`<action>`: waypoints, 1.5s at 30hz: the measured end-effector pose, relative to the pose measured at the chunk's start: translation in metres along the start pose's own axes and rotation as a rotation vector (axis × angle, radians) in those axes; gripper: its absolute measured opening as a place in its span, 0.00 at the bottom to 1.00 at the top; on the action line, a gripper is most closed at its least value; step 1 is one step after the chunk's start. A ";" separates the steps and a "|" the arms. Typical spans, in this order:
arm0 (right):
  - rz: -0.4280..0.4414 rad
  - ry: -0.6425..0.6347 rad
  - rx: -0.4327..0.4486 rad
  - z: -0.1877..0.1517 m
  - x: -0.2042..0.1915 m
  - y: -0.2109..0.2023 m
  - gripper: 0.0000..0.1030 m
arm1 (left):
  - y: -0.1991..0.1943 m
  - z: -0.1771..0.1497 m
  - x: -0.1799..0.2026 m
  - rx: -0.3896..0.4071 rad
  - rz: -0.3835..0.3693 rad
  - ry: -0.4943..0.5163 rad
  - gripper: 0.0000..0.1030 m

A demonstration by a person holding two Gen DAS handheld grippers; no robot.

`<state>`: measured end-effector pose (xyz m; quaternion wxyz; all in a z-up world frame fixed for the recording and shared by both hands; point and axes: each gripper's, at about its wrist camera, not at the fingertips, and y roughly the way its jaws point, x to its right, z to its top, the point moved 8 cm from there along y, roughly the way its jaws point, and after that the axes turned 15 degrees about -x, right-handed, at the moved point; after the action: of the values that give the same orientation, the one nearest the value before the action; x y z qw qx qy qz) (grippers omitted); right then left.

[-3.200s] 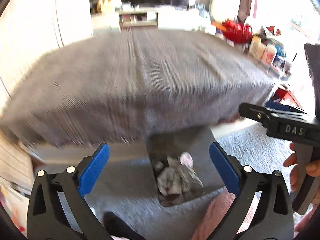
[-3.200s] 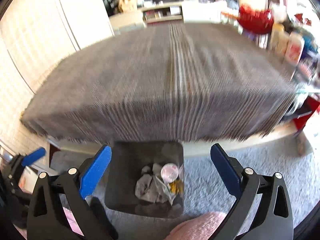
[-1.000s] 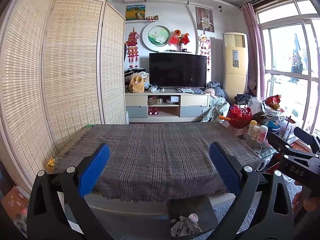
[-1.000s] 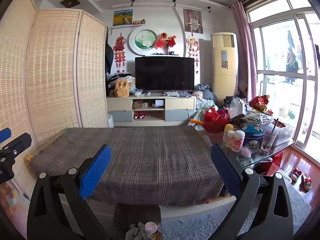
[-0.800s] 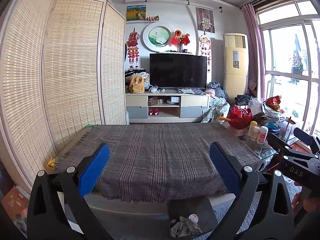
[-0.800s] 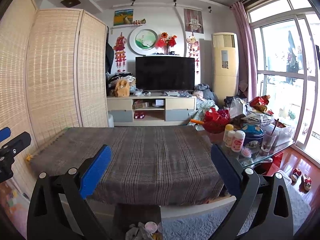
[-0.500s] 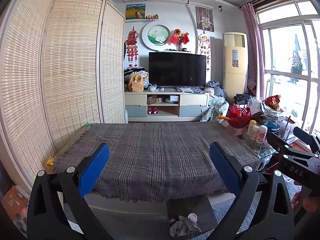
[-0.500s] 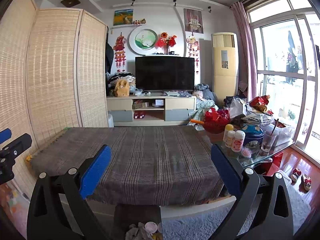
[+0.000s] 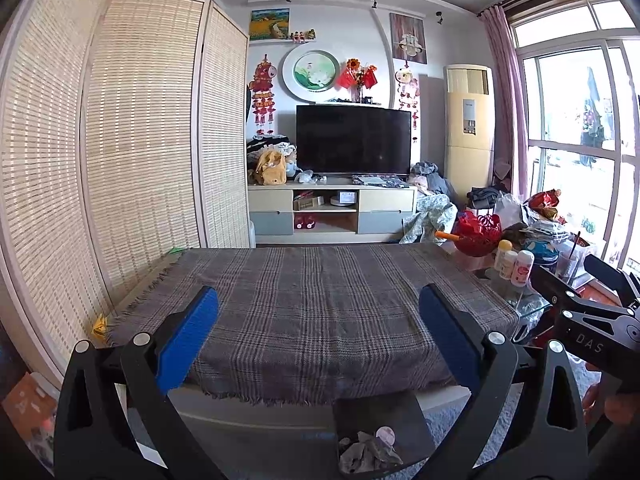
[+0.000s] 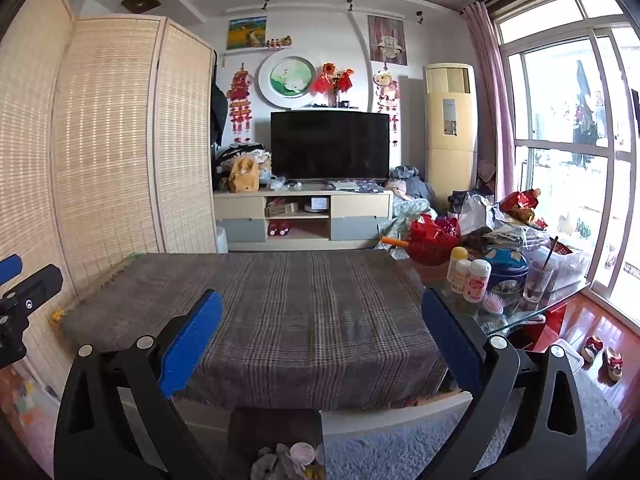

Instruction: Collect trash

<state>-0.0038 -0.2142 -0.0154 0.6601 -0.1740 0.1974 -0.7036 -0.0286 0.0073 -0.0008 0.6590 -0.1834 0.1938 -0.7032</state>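
While both claws gape empty, left claw (image 9: 318, 336), right claw (image 10: 322, 340), bin (image 9: 380, 412) cut off below

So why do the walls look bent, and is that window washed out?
Left wrist view: the fisheye lens bows the bamboo screen and the corners go dark; the frame is sharp. Right wrist view: daylight blows out the window and glints on the red floor.
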 end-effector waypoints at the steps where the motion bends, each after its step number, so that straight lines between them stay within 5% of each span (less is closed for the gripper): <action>1: 0.001 0.000 0.001 0.000 0.000 -0.001 0.97 | 0.001 0.001 0.000 0.000 0.000 0.000 0.92; 45: 0.022 0.019 -0.019 -0.005 -0.002 0.005 0.97 | 0.004 -0.002 0.004 -0.001 -0.005 -0.002 0.92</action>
<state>-0.0013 -0.2126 -0.0220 0.6644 -0.1713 0.2120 -0.6959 -0.0268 0.0035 -0.0044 0.6575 -0.1851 0.1930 -0.7044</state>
